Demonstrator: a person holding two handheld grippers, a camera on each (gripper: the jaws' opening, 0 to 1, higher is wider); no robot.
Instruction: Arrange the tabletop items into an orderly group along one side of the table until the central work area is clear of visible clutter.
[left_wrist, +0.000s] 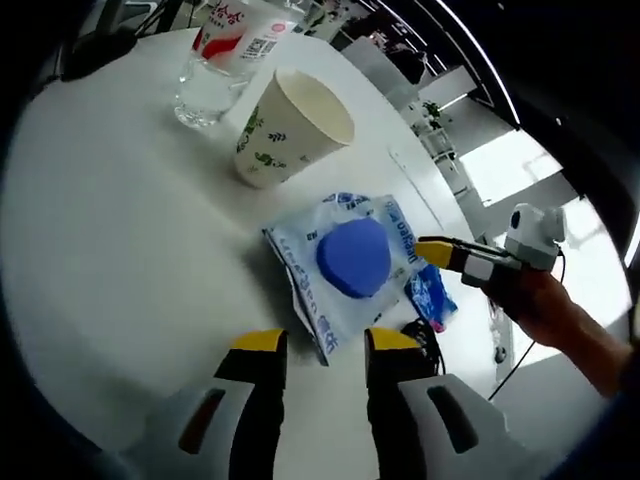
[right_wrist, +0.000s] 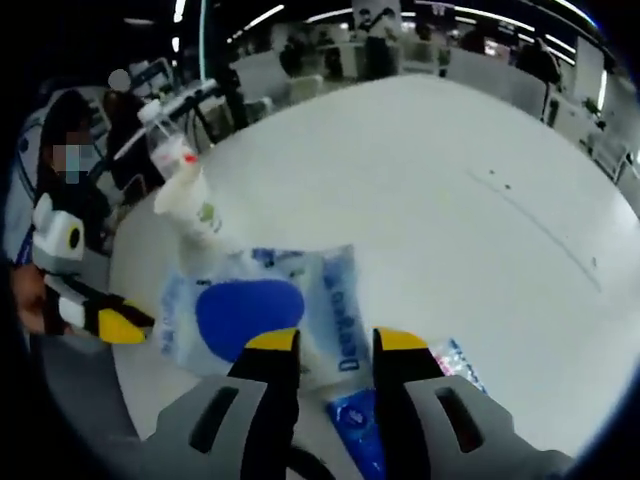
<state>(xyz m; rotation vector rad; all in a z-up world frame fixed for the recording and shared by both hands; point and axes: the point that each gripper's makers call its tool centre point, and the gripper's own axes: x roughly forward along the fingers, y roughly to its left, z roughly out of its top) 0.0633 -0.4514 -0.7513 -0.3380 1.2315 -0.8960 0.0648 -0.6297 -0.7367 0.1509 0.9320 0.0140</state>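
Note:
A clear plastic packet (left_wrist: 345, 265) with blue print lies on the white table (left_wrist: 120, 250), showing a round blue pad (left_wrist: 353, 257). My left gripper (left_wrist: 326, 342) is open, and its yellow tips sit at the packet's near corner. My right gripper (left_wrist: 436, 250) comes in from the right, tip at the packet's edge. In the right gripper view, the right gripper (right_wrist: 337, 342) is open with the packet (right_wrist: 300, 280) edge between its tips and the blue pad (right_wrist: 248, 312) just left. A small blue sachet (right_wrist: 355, 425) lies under its jaws. The left gripper (right_wrist: 112, 323) is at the left.
A paper cup (left_wrist: 290, 125) with a green leaf print stands beyond the packet, and a plastic bottle (left_wrist: 215, 60) with a red-white label behind it. Cup (right_wrist: 195, 210) and bottle (right_wrist: 168, 145) stand near the table edge. A wide bare tabletop (right_wrist: 450, 180) stretches right. The small sachet (left_wrist: 432, 295) lies by the rim.

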